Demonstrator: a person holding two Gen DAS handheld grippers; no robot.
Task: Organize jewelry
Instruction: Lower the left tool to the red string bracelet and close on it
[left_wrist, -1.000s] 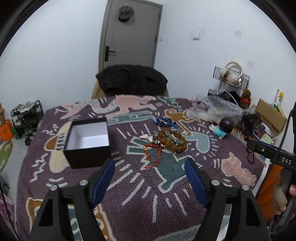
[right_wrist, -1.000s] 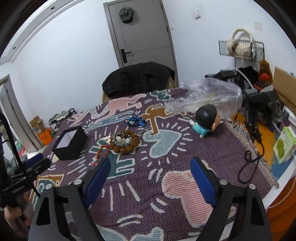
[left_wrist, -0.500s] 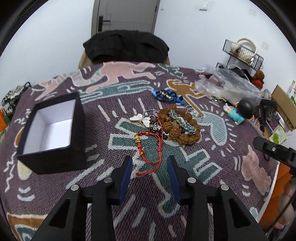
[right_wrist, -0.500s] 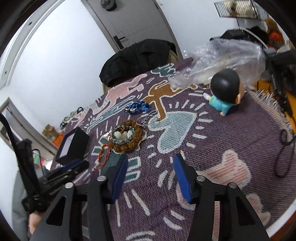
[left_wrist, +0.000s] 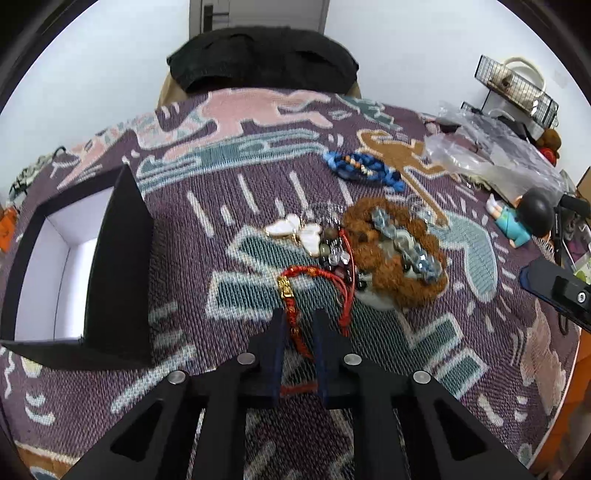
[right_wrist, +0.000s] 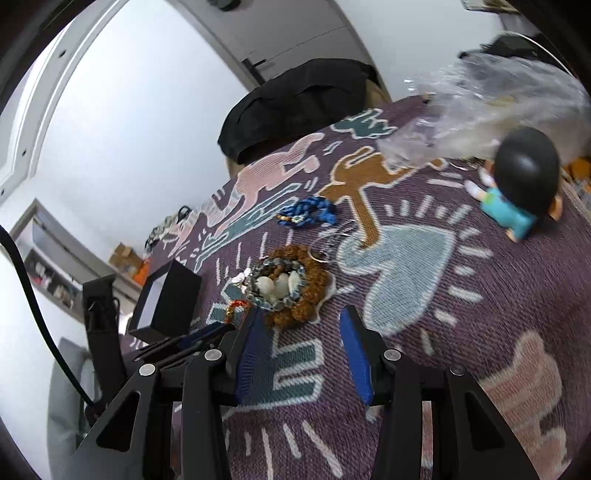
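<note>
On the patterned cloth lies a heap of jewelry: a red cord bracelet (left_wrist: 306, 275), a white butterfly pendant (left_wrist: 299, 232), a brown bead bracelet (left_wrist: 391, 273) (right_wrist: 314, 288) and a pale blue stone bracelet (left_wrist: 402, 240). A blue braided bracelet (left_wrist: 364, 170) (right_wrist: 308, 214) lies apart, farther back. My left gripper (left_wrist: 298, 325) is down on the cloth, shut on the red cord. The right gripper (right_wrist: 300, 317) is open and its jaws are closing; the brown beads' near edge sits just at its tips, untouched. An open black box (left_wrist: 122, 258) (right_wrist: 173, 299) with a white inside stands left of the heap.
A small figurine (right_wrist: 521, 184) lies at the right, with a crumpled clear plastic bag (left_wrist: 480, 155) behind it. A chair draped in a black jacket (left_wrist: 262, 55) stands at the table's far side. A wire basket (left_wrist: 517, 88) hangs on the right wall.
Both grippers came down and forward toward the jewelry heap while their jaws narrowed. The left one closed around the red cord; the right one tilted and stopped just short of the brown beads.
</note>
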